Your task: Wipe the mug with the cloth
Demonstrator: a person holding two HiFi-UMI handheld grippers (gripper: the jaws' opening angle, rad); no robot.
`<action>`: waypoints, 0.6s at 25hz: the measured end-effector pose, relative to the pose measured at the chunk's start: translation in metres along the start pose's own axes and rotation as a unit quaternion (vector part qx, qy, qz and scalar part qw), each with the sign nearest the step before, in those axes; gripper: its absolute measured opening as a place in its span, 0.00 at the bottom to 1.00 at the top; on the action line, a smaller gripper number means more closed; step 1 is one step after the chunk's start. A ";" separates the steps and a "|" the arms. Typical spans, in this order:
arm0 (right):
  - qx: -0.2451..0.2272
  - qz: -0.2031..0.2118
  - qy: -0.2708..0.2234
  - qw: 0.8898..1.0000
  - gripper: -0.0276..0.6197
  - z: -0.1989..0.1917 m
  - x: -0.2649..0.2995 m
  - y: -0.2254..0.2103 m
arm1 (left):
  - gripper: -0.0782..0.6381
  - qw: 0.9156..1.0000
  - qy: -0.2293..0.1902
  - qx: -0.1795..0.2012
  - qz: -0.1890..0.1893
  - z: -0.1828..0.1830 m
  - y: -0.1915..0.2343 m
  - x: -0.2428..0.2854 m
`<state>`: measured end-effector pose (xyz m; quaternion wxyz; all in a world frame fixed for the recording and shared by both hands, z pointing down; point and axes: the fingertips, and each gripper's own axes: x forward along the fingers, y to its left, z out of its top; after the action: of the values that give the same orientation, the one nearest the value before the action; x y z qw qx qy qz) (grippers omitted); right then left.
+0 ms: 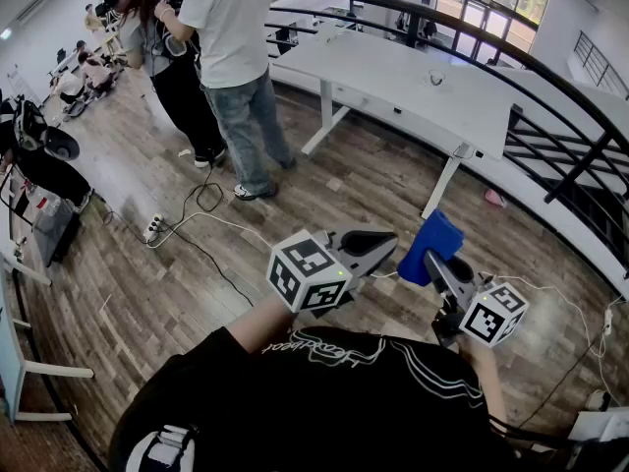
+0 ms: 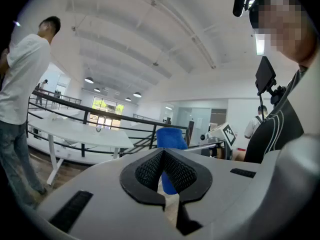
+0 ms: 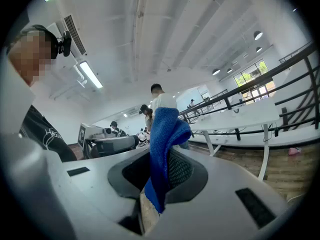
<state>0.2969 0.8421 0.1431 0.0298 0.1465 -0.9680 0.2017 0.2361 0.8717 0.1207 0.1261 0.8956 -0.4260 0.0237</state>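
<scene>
- Clamped tight on the cloth (image 3: 165,134) with the right gripper (image 3: 159,181): blue fold poking up past the jaw tips, tail trailing down between the pads.
- Lower middle of the head view: holding both tools up in front of the body, above the wood floor (image 1: 128,293), with the cloth just right of the left gripper (image 1: 378,242), near but apart.
- Pressed together on the left, tip to tip, pinching nothing; just a glimpse of blue beyond, through the slit.
- No sign of the mug anywhere, not in the head view and not in either gripper view. Cannot place it.
- White table (image 1: 393,77) across the upper middle, dark railing (image 1: 550,77) curving behind it, people (image 1: 231,57) standing at upper left; nothing there readable as a mug.
- Reads as the very start: cloth in hand, wiping not yet begun.
- Next, at a guess: find the mug, spread the left jaws and take it by body or handle to steady it, then bring the loose blue fold onto its wall.
- Worth watching: only a short fold standing proud, so best to lead with the soft cloth and not the hard jaw tips.
</scene>
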 end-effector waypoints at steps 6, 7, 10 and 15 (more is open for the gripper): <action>0.009 -0.003 0.002 1.000 0.13 -0.008 0.000 -0.001 | 0.12 1.000 0.001 -0.003 -0.002 -0.005 0.002 0.000; 0.010 -0.003 0.003 1.000 0.13 -0.009 0.001 -0.001 | 0.12 1.000 0.002 -0.004 -0.003 -0.006 0.003 -0.001; 0.015 -0.004 0.004 1.000 0.13 -0.012 0.005 0.000 | 0.12 1.000 0.003 -0.007 -0.003 -0.011 0.006 -0.003; 0.018 0.000 0.003 1.000 0.13 -0.013 0.016 0.003 | 0.12 1.000 0.004 -0.011 -0.001 -0.012 0.017 -0.010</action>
<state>0.2810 0.8463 0.1559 0.0304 0.1461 -0.9641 0.2198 0.2179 0.8719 0.1348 0.1377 0.8945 -0.4247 0.0229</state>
